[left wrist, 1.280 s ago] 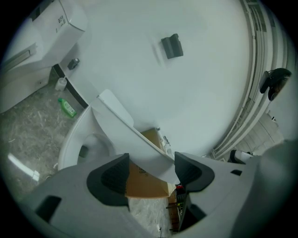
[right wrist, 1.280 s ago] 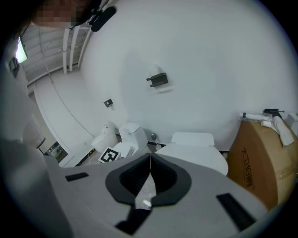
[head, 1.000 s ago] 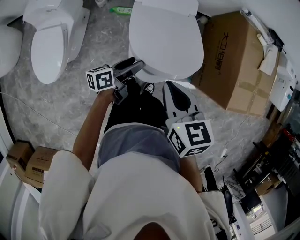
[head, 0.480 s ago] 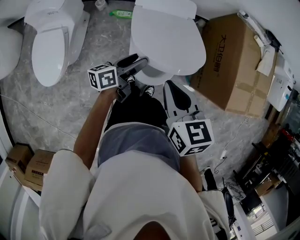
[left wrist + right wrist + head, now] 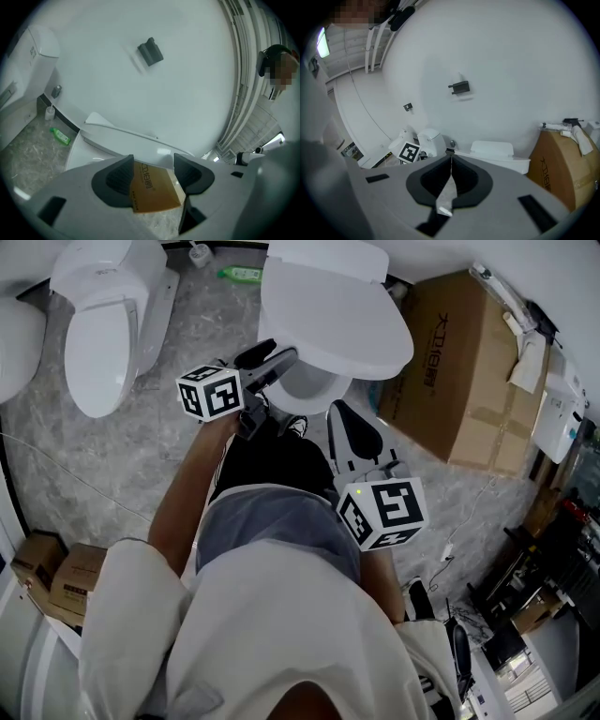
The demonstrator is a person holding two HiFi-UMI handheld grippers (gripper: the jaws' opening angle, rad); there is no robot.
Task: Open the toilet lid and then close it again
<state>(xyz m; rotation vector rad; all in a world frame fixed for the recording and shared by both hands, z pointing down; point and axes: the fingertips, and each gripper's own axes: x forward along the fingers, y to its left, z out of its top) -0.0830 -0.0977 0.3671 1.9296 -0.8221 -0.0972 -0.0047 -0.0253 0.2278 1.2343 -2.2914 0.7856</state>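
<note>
The toilet lid (image 5: 333, 310) is shown part-raised over the bowl (image 5: 305, 390), higher than a second ago, with the left gripper (image 5: 274, 360) at its front edge. The cardboard box (image 5: 469, 371) right of the toilet is taped shut. Only in the left gripper view are the jaws seen apart, just below the lid's edge. The right gripper (image 5: 345, 418), jaws together on nothing, is held short of the toilet.

from overhead, my left gripper (image 5: 277, 360) has its tips at the rim of the toilet lid (image 5: 333, 310); whether they touch it or sit under it i can't tell. past my left jaws, the cardboard box (image 5: 154, 190) is half covered. the green bottle (image 5: 242, 275) ahead is too small to read, and a white fixture (image 5: 17, 343) to the left is cut off.
</note>
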